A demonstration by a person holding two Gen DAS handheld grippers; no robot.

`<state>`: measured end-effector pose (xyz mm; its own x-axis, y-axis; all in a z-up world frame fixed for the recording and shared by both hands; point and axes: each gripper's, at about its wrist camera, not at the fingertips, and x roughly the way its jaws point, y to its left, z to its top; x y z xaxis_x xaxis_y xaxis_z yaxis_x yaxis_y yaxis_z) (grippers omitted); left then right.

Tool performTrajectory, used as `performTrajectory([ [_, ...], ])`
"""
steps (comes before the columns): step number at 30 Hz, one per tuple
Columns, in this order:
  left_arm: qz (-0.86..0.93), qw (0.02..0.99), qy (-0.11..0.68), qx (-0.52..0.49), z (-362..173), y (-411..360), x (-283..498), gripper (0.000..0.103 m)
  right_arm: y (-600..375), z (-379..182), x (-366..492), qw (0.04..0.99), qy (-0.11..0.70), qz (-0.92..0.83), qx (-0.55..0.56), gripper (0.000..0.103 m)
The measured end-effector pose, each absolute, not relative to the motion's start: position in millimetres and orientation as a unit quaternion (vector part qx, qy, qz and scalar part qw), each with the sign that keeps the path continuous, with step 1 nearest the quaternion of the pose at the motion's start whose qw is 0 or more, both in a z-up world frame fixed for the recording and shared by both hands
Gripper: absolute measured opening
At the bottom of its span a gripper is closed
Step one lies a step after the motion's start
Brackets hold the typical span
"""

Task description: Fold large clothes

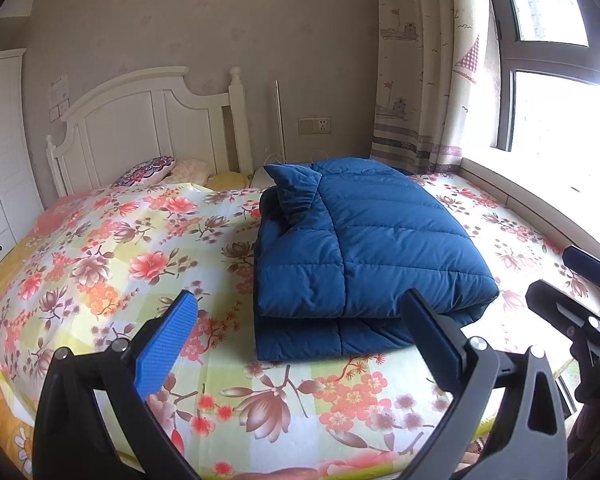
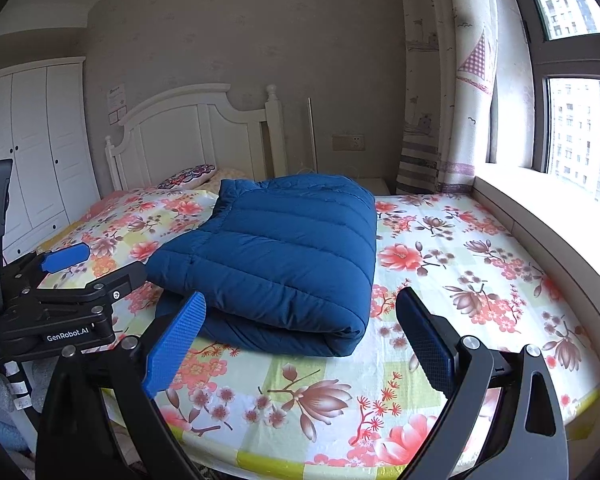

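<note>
Nearest you, your left gripper (image 1: 300, 332) hangs above the near edge of the bed with its jaws spread wide and nothing between them. Your right gripper (image 2: 300, 336) sits just to its right at the same edge, also wide apart and empty; neither touches the cloth. Beyond them the floral bedsheet (image 2: 440, 264) covers the mattress. On it, towards the middle of the bed, lies the blue quilted jacket (image 1: 364, 248), folded into a thick stack of layers, its collar (image 1: 296, 192) lying at the far left. Farther off a patterned pillow (image 1: 148, 170) rests against the white headboard (image 1: 148, 128), with curtains (image 1: 424, 80) and a window (image 2: 580, 132) on the far right
</note>
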<state>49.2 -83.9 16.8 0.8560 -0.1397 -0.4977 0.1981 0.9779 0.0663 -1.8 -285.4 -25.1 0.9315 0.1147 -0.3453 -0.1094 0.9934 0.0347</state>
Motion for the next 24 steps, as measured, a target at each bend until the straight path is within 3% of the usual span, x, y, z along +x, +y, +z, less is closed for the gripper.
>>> performTrajectory([
  [24, -0.088, 0.96, 0.258, 0.056, 15.1, -83.6, 50.6, 0.101, -284.8, -28.0, 0.5, 0.982, 0.182, 0.058, 0.01, 0.092],
])
